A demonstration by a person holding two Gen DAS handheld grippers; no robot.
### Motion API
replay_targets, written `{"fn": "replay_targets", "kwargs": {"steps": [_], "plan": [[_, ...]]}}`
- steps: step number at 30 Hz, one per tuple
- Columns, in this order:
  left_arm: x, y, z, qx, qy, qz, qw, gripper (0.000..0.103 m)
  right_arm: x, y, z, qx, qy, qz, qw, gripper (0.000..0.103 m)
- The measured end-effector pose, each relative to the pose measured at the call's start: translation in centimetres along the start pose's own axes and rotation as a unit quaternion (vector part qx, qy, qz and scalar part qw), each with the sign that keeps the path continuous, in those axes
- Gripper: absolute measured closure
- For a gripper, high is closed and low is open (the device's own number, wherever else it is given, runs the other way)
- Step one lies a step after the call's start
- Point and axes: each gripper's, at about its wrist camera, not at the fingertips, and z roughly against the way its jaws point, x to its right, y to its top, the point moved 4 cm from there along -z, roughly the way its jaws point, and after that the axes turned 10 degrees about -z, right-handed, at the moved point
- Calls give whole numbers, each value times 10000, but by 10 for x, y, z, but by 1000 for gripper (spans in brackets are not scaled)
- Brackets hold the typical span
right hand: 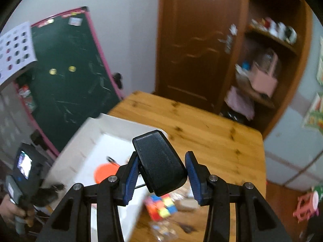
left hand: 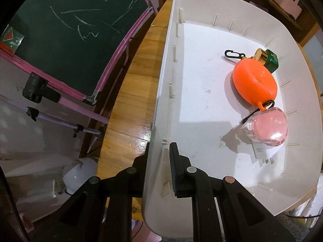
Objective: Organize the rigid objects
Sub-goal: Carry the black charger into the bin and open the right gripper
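left gripper (left hand: pixel 161 161) clamping white tray (left hand: pixel 201 100) wall

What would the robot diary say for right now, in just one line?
left tongs: clamped on white bin wall | right tongs: holding black box above table | bin holds: orange case, pink case

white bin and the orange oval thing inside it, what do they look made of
White bin: looks like thin moulded plastic, matte and a bit scuffed, with ribs moulded along its walls. Orange oval thing: probably hard plastic or rubbery silicone; it is smooth and semi-glossy, with small highlights and a moulded loop at one end.
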Motion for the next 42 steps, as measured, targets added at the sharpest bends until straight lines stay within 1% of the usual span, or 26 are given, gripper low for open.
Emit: {"fn": "replay_targets", "kwargs": {"steps": [2, 6, 11, 17, 22, 27, 32, 38, 39, 41, 42], "plan": [[-1, 0, 0, 15, -31, -3, 10000, 88, -20, 4, -4, 38, 97, 138, 9999, 57], [-1, -1, -1, 28, -61, -11, 10000, 88, -53, 5, -25, -102, 328, 302, 9990, 57], [-1, -2, 0, 41, -78, -22, 10000, 88, -73, -2, -66, -311, 428, 344, 9980, 57], [0, -1, 0, 36, -77, -26, 10000, 88, -76, -16, -105, -681, 344, 233, 9968, 57], [2, -1, 0, 48, -34, -45, 10000, 88, -78, -23, -118, -823, 316, 285, 9957, 57], [3, -2, 0, 51, -40, -45, 10000, 88, -85, -34, -140, -903, 344, 366, 9946, 57], [3, -1, 0, 54, -35, -52, 10000, 88, -87, -48, -162, -1290, 354, 351, 9904, 57], [2, -1, 0, 49, -23, -54, 10000, 88, -94, -60, -173, -1544, 301, 587, 9858, 57], [2, -1, 0, 46, -22, -52, 10000, 88, -94, -62, -174, -1588, 301, 600, 9850, 56], [2, -1, 0, 39, -21, -48, 10000, 88, -93, -62, -174, -1600, 264, 613, 9849, 42], [2, -1, 0, 39, -21, -49, 10000, 88, -93, -61, -171, -1567, 255, 604, 9855, 33]]}}
